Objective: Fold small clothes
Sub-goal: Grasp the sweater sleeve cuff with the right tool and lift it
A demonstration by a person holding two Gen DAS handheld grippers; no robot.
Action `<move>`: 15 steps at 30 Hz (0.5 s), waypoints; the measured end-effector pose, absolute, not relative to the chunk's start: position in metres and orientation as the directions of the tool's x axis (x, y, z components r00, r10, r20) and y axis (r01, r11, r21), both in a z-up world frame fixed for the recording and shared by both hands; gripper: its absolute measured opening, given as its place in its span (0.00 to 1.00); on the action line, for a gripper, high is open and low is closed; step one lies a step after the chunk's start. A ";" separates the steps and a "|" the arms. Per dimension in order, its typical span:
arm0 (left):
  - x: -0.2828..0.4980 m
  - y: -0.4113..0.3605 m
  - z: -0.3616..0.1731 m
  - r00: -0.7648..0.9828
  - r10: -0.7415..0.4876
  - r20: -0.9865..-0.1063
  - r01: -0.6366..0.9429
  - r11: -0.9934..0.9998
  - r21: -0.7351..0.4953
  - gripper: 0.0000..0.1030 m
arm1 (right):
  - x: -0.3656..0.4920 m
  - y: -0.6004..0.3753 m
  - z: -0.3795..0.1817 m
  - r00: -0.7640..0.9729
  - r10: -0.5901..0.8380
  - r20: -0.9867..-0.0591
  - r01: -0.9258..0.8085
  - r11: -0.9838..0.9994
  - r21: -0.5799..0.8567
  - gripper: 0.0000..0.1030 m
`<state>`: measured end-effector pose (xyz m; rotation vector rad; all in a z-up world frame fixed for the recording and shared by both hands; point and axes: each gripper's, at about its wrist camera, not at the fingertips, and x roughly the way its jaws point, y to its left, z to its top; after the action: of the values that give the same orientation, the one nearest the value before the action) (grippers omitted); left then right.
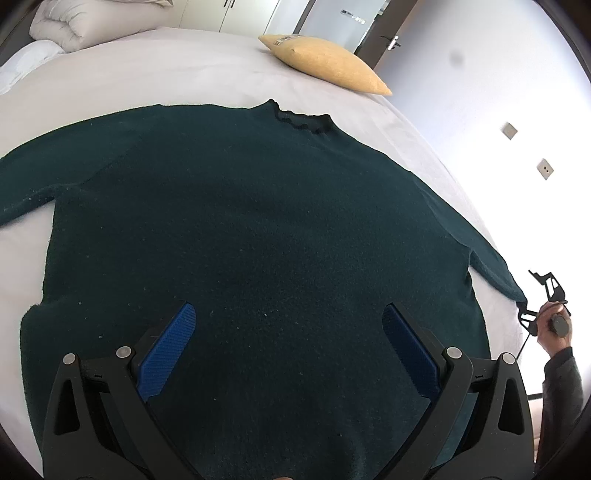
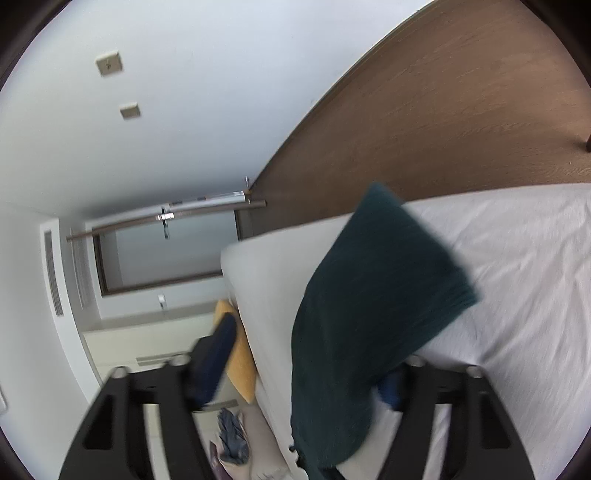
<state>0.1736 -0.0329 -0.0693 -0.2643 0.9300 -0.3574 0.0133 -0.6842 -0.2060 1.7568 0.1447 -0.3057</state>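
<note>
White bed (image 1: 155, 74): sweater (image 1: 258, 229) flat, collar away (sleeves sideways); left tool (image 1: 288, 325) released; right tool (image 2: 314, 354) straddling cuff.

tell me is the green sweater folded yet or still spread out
Spread out: the dark green sweater lies flat on the white bed sheet, both sleeves extended sideways, no fold in the body.

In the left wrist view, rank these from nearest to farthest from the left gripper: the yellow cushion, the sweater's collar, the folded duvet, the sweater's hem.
From the left gripper:
1. Sweater's hem, directly beneath the fingers.
2. Sweater's collar, straight ahead, mid-bed.
3. Yellow cushion, beyond the collar, at the bed's right edge.
4. Folded duvet, far left corner.
</note>
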 end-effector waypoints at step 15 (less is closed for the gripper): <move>0.196 -0.028 -0.067 0.556 -0.423 -0.716 0.173 0.901 -0.398 1.00 | 0.037 -0.683 -0.172 0.873 -0.132 -0.469 0.477 0.034 0.878 0.15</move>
<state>0.1961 -0.0278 -0.0674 -0.2976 0.9186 -0.3577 0.0373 -0.6827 -0.1721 1.4677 0.2898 -0.4782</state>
